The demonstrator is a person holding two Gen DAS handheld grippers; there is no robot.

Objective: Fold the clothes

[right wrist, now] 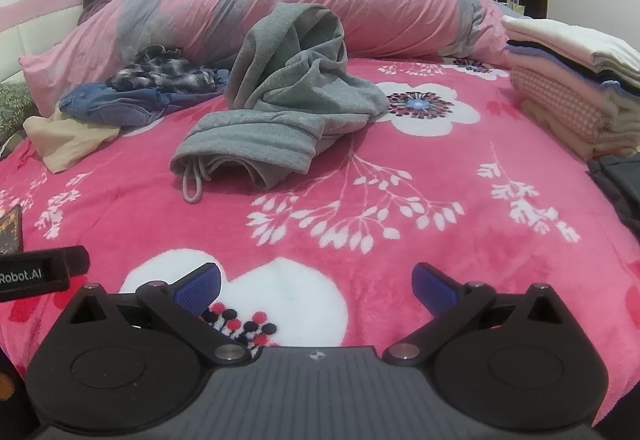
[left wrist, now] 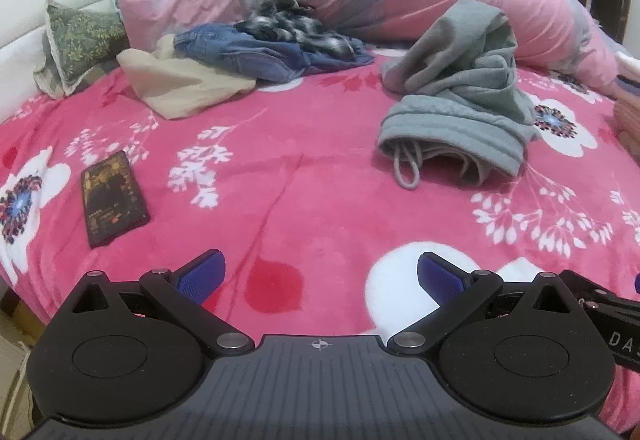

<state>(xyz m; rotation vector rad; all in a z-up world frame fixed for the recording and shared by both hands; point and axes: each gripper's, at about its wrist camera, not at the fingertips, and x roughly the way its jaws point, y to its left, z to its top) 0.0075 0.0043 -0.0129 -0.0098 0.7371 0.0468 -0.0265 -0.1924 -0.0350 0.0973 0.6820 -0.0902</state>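
Folded clothes stack (right wrist: 576, 88) only right-view.

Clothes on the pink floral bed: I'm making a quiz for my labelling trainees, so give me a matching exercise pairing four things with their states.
1. grey crumpled sweatpants
2. stack of pastel garments
3. blue denim jeans
4. left gripper

A. folded, piled at the right edge
B. open, holding nothing
C. unfolded heap, drawstring showing
D. under a plaid shirt

Pairs: 1-C, 2-A, 3-D, 4-B

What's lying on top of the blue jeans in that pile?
A black-and-white plaid garment lies crumpled on the blue jeans. The jeans overlap a beige garment. Anything beneath the pile is covered.
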